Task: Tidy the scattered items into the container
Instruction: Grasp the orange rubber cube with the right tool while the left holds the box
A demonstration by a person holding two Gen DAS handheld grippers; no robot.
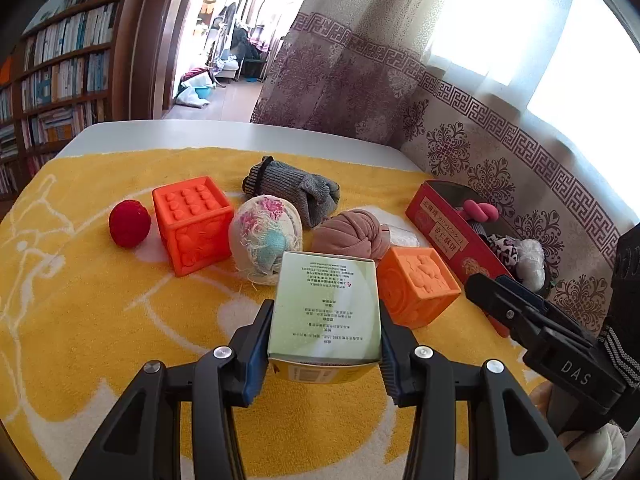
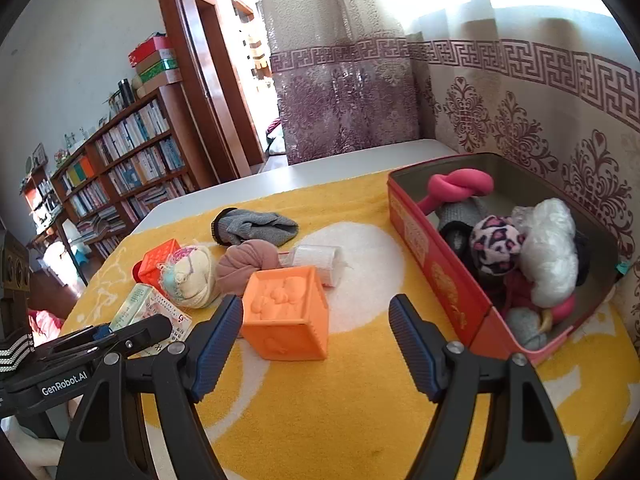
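My left gripper (image 1: 325,344) is shut on a pale green carton (image 1: 326,304), held over the yellow towel (image 1: 100,320); the carton also shows in the right wrist view (image 2: 148,312). My right gripper (image 2: 316,344) is open and empty, just in front of a light orange cube (image 2: 286,312), which also shows in the left wrist view (image 1: 416,284). The red container (image 2: 440,280) at the right holds socks, a pink toy and a white bundle. A darker orange cube (image 1: 192,224), red ball (image 1: 129,223), cream sock ball (image 1: 266,238), pink sock ball (image 1: 352,236) and grey sock (image 1: 292,190) lie on the towel.
A small clear plastic jar (image 2: 316,260) lies behind the light orange cube. A patterned curtain (image 2: 520,128) hangs behind the container. A bookshelf (image 2: 120,176) and an open doorway stand beyond the white table edge (image 2: 320,164).
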